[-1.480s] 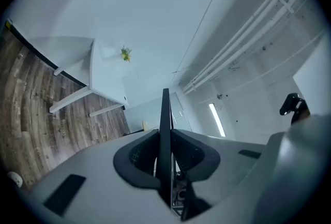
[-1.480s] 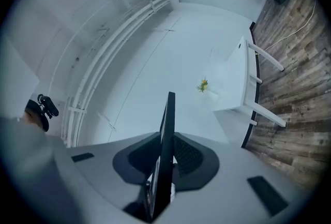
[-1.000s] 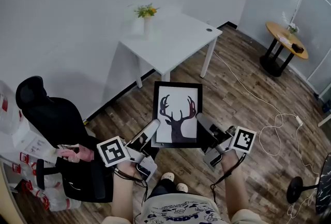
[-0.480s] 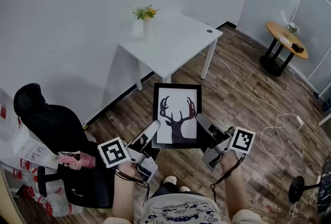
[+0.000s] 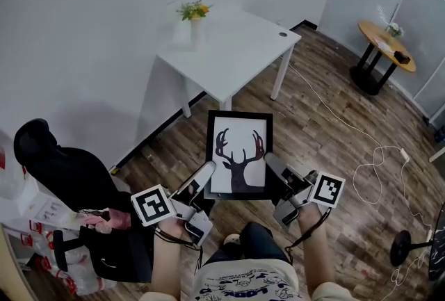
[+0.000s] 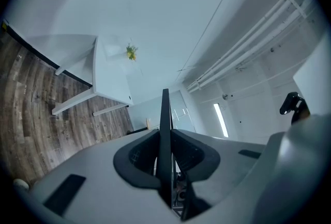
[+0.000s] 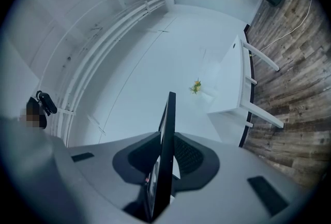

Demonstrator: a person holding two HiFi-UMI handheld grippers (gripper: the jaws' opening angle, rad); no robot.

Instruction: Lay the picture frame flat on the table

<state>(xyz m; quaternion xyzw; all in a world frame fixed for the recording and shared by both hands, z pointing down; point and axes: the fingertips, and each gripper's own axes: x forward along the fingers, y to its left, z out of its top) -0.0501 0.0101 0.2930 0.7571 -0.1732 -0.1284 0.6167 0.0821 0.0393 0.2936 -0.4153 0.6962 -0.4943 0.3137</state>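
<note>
Though edge-on between both pinching hand-held grippers (image 6: 165, 153) (image 7: 166, 158), picture frame (image 5: 238, 153), its deer (image 5: 240, 166) visible overhead.

- Ahead of you the white table (image 5: 236, 56) stands on the wood floor (image 5: 313, 153), close by the wall.
- At its far corner a vase (image 5: 197, 32) of flowers stands upright. A small dark disc (image 5: 283, 34) lies near the right corner.
- To your right a white cable (image 5: 324, 112) trails across the floor. Beyond it is a round table (image 5: 386, 46), well apart from the white one.
- To your left a black chair (image 5: 69, 174) stands on the floor.
</note>
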